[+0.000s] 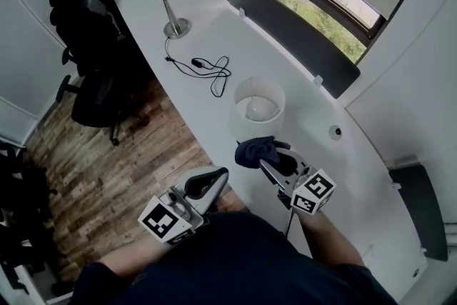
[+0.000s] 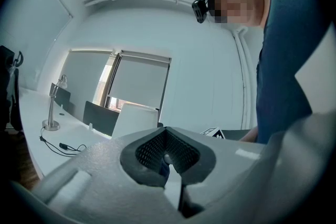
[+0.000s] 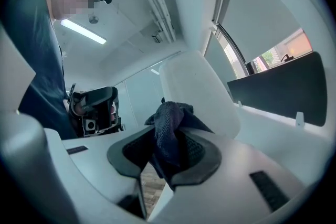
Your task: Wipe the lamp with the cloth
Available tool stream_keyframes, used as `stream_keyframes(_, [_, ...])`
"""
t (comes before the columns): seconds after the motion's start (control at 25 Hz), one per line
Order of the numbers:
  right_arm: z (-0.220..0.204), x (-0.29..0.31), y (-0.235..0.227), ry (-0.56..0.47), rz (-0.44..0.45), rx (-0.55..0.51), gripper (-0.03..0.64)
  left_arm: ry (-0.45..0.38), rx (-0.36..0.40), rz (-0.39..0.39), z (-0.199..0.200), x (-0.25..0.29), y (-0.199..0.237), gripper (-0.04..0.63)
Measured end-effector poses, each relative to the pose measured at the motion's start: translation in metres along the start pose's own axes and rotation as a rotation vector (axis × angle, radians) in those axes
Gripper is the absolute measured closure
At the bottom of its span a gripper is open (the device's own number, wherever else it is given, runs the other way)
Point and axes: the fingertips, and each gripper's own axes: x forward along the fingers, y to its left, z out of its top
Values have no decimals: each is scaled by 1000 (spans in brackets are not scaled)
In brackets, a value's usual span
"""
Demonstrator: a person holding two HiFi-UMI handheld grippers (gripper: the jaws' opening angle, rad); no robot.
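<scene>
Item one: right gripper (image 1: 271, 157) (image 3: 168, 157) – I am holding its jaws clamped on the cloth (image 1: 255, 151) (image 3: 169, 126), a dark blue, nubbly cloth that is bunching up above the black pads and hanging down a little below them. Item two: left gripper (image 1: 207, 183) (image 2: 167, 157) – I am keeping it low at the desk's near edge, jaws closed together with nothing between them. Markings: each gripper is carrying a cube with black-and-white square markers, the right cube (image 1: 314, 191) and the left cube (image 1: 166, 219); these patterns are the only print I can make out. Item three: the lamp (image 1: 259, 100) (image 3: 199, 92) (image 2: 134, 120), with a white drum shade, is standing on the white curved desk (image 1: 214, 32) just beyond the cloth; whether cloth and shade are touching I cannot tell. Surroundings: a silver gooseneck desk lamp (image 1: 170, 0) (image 2: 52, 107) is standing at the desk's far end, well apart, with a black cable (image 1: 211, 69) lying looped between the two lamps. A dark divider panel (image 1: 293, 32) is running along the desk's back edge under the window (image 1: 328, 3). A black office chair (image 1: 93, 61) is sitting on the wood floor (image 1: 121, 168) to my left.
</scene>
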Motion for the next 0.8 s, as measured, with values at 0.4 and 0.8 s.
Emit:
stream_keyframes(0.4, [-46,-7,-17,100,-49,46,499,-13,8,10,4,-6,-6,589])
stream_keyframes(0.8, [-7,-20,-27,69,-78,-32,499,-9,20,2,3,-9,-11,589])
